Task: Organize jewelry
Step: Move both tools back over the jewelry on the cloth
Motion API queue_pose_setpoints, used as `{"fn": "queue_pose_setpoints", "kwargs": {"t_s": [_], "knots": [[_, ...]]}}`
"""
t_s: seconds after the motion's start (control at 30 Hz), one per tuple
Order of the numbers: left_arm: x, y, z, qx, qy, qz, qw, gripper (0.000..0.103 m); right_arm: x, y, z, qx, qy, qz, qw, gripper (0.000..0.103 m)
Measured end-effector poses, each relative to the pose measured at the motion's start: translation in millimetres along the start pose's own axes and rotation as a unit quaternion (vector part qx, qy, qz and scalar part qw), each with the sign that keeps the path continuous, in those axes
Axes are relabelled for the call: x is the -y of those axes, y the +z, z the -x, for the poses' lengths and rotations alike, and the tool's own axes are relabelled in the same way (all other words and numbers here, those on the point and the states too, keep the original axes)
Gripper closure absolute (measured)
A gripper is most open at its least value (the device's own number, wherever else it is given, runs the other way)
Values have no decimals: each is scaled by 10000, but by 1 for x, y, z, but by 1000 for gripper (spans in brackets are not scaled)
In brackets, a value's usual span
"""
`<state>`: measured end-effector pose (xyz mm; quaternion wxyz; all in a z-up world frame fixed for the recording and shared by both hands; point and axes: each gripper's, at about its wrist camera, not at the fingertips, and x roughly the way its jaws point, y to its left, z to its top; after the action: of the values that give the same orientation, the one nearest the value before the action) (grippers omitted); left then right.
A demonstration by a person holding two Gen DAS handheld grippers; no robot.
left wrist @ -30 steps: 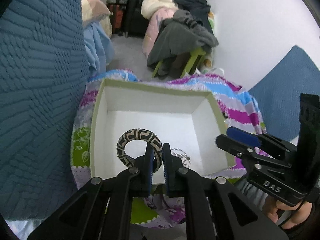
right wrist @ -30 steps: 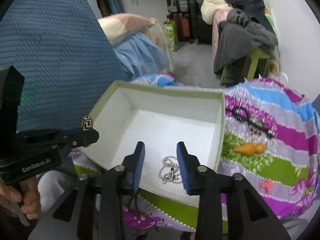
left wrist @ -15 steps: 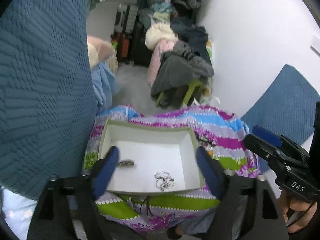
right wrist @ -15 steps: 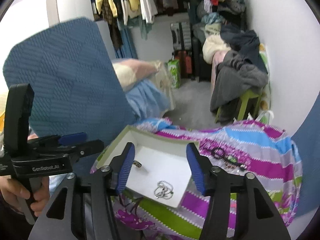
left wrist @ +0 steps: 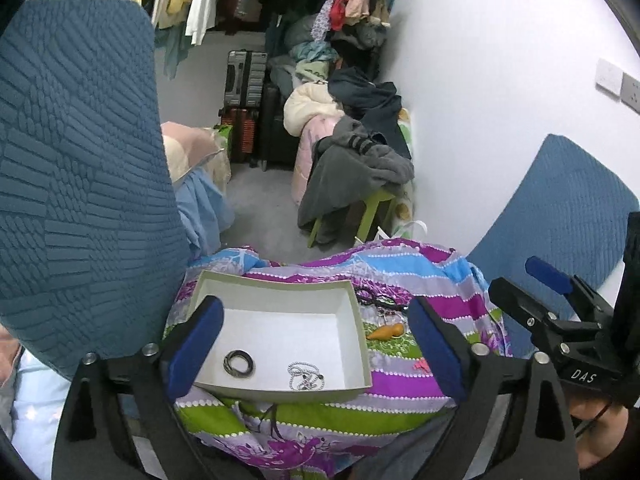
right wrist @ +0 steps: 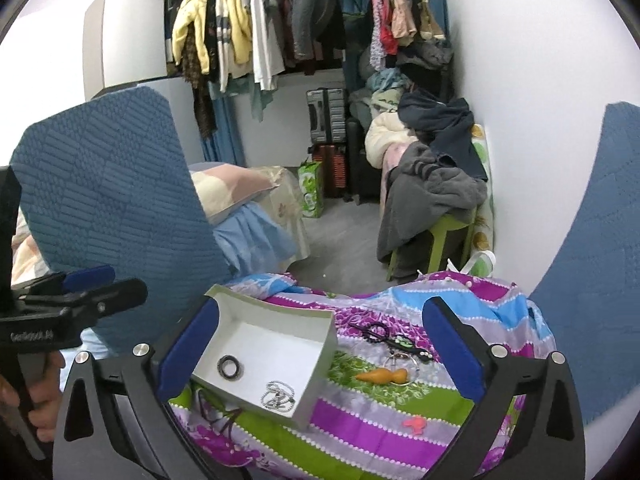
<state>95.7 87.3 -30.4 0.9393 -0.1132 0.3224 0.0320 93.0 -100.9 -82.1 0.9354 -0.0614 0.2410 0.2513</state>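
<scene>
A white box with a pale green rim [left wrist: 280, 280] sits on a striped floral cloth [left wrist: 400, 384]. Inside it lie a black-and-cream patterned bangle [left wrist: 239, 363] and a silver bead chain [left wrist: 304, 374]. My left gripper [left wrist: 314, 320] hovers well above the box, its jaws opening wide with nothing between them. My right gripper [right wrist: 320, 332] is also raised, jaws opening, nothing held. On the cloth to the right of the box [right wrist: 276, 304] lie black bead jewellery [right wrist: 376, 332], an orange carrot-shaped piece [right wrist: 382, 376], a thin hoop [right wrist: 402, 360] and a small pink piece [right wrist: 416, 424].
Blue quilted cushions stand at the left [left wrist: 80, 160] and right [left wrist: 568, 200]. Behind the cloth are a green stool piled with grey clothes [left wrist: 360, 172], suitcases [left wrist: 244, 80] and hanging clothes [right wrist: 240, 32]. A white wall [left wrist: 500, 80] runs along the right.
Both grippers have lifted up and back from the box and opened wide. The left one let go of the bangle, which now lies flat in the box beside the chain.
</scene>
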Motion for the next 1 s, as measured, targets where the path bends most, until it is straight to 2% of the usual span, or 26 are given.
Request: {"fn": "queue_pose_setpoints", "kwargs": {"t_s": [0.13,0.17,0.23,0.33,0.63,0.77,0.87,0.93,1.0], "knots": [[14,-12,-2,51,-81,8,10000,6,7,-10,10,37,-92,54,9999,1],[16,-16,-4,21,-142,45,9999,2,11,-14,12,58,-115,55,9999,1],[21,-23,-8,22,-166,72,9998,1,16,-19,16,70,-181,38,9998,1],[29,-36,-21,-226,-350,160,9990,1,27,-32,19,57,-215,-79,9997,1],[54,-72,-69,-728,-301,100,9968,1,68,-75,17,-128,-321,-440,9984,1],[62,-84,-87,-616,-391,138,9972,1,89,-96,9,-232,-385,-610,9971,1],[70,-89,-99,-624,-461,180,9968,1,102,-110,0,-354,-346,-724,9962,13],[75,-91,-111,-790,-452,249,9955,1,108,-119,-8,-484,-333,-768,9953,21],[78,-92,-126,-940,-479,301,9940,2,115,-130,-17,-585,-315,-798,9946,25]]}}
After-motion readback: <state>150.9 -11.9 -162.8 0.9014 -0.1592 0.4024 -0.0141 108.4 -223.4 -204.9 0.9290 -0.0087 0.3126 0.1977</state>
